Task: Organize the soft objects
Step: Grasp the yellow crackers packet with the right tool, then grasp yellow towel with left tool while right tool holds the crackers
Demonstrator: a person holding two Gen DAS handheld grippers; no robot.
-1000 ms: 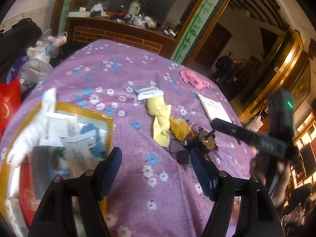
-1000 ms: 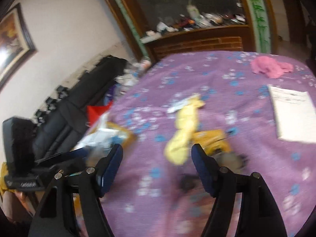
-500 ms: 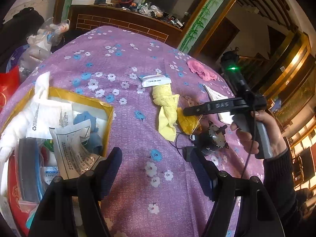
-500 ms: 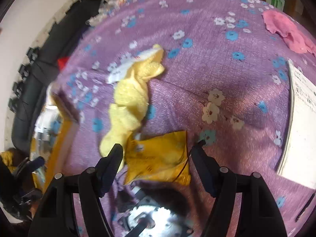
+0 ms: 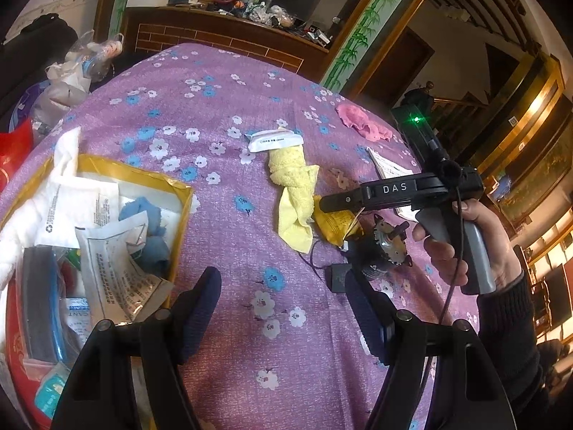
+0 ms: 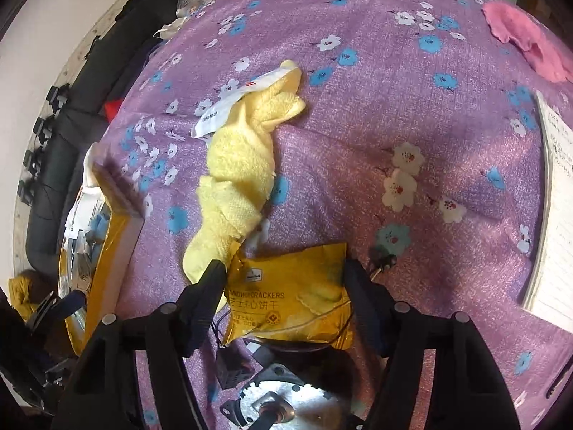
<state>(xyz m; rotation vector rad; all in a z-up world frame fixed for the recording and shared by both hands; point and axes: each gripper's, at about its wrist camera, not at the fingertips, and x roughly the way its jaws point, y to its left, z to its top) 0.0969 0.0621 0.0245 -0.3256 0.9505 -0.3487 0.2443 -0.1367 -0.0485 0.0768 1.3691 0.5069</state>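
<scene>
Purple tablecloth (image 6: pixel 412 114); right fingers (image 6: pixel 206 295) wide, straddling cracker packet (image 6: pixel 290 295).

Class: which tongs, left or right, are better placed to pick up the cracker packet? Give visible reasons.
Right. The right tongs stand open astride the cracker packet; the left tongs hover open over bare cloth, short of it.
</scene>
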